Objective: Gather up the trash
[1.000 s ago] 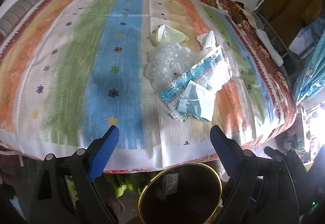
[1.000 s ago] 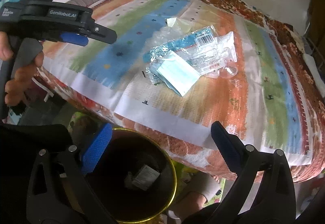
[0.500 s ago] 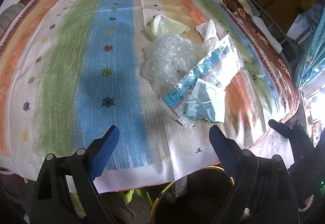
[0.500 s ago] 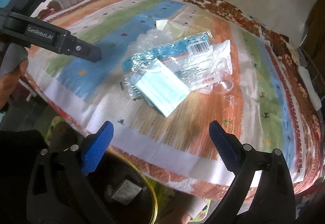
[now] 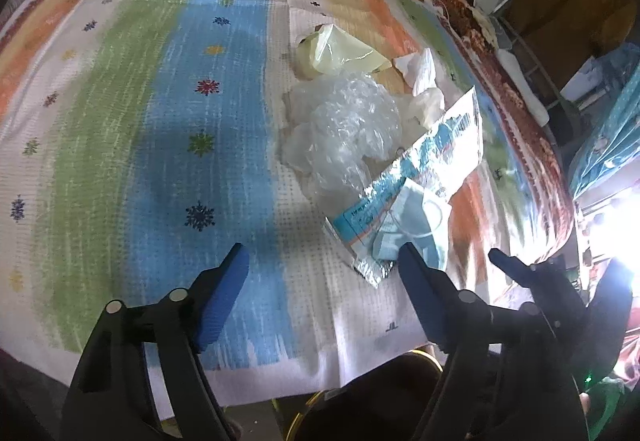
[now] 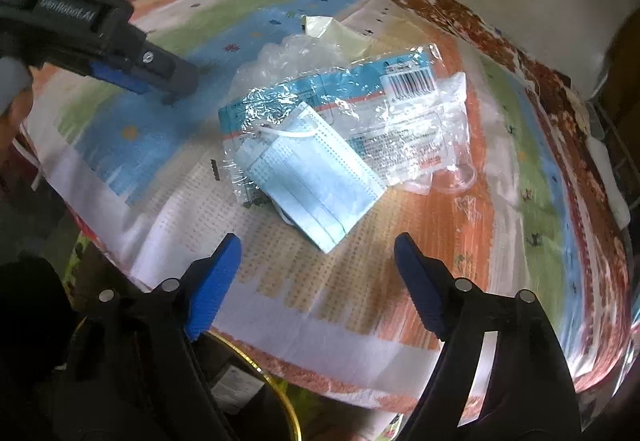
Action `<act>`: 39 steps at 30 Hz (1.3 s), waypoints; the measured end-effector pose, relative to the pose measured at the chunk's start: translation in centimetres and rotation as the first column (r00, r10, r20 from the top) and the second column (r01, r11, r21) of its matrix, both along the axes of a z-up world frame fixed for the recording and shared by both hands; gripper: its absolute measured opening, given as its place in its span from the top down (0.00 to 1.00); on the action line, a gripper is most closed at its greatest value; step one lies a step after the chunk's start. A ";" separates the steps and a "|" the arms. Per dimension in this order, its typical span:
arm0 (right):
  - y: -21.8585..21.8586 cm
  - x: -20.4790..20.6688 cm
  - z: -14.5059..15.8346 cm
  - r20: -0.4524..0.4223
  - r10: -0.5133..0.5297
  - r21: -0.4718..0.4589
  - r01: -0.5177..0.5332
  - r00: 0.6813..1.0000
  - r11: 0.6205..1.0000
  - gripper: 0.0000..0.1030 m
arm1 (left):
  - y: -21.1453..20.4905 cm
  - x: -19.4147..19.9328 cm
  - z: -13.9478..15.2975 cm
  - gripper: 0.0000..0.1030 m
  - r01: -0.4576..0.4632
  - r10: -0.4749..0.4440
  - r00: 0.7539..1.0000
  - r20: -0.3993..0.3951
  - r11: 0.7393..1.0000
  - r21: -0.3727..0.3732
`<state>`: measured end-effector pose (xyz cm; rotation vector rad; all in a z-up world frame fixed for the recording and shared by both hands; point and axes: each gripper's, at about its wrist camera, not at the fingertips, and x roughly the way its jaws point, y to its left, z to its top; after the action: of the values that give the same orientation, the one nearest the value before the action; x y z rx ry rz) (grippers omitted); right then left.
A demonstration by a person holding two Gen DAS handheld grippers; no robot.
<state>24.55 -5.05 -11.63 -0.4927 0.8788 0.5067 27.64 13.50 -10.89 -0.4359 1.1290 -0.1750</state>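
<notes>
A heap of trash lies on a striped cloth [image 5: 120, 129]: a pale blue face mask [image 6: 312, 177], a blue-and-clear plastic wrapper [image 6: 360, 89], crumpled clear film [image 5: 344, 121], a yellowish bag [image 5: 336, 53] and white tissue [image 5: 420, 73]. My left gripper [image 5: 324, 261] hovers over the cloth to the left of the heap, its jaws closing with nothing between them. My right gripper [image 6: 316, 245] hangs just short of the mask [image 5: 416, 217], its jaws closing too, empty. The left gripper's body [image 6: 100, 41] shows at upper left in the right wrist view.
A dark bin with a gold rim [image 6: 276, 393] stands below the cloth's near edge, also in the left wrist view as the bin [image 5: 380, 393]. A clear plastic cup [image 6: 456, 177] lies by the wrapper. Furniture and a blue bag [image 5: 608, 129] crowd the right side.
Both grippers have come forward and down over the cloth toward the heap, which looms larger. Their jaws have narrowed. The bin has slid toward the bottom edge of both views.
</notes>
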 end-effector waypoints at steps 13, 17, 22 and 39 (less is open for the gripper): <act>0.6 1.6 -1.2 0.015 0.001 -0.019 -0.001 1.000 1.000 0.51 | 0.2 1.9 -3.3 0.38 0.012 -0.011 1.000 0.006 0.996 -0.088; 0.5 2.1 -1.4 0.021 -0.006 -0.024 0.006 1.000 1.000 0.56 | -0.3 2.3 -3.8 0.50 0.021 -0.019 1.000 0.018 0.992 -0.125; 0.2 2.8 -1.9 0.008 -0.018 -0.020 0.018 1.000 1.000 0.73 | -1.4 2.5 -3.8 0.61 0.060 -0.053 0.997 0.047 0.987 -0.152; -1.8 3.4 0.3 0.005 -0.080 0.009 0.079 0.997 0.997 0.98 | -2.3 1.9 -0.9 1.00 0.077 -0.061 0.992 0.109 0.985 -0.151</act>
<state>27.99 -6.87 -11.36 -0.4490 0.8871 0.4362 29.55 11.15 -11.83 -0.5203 1.0323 -0.3446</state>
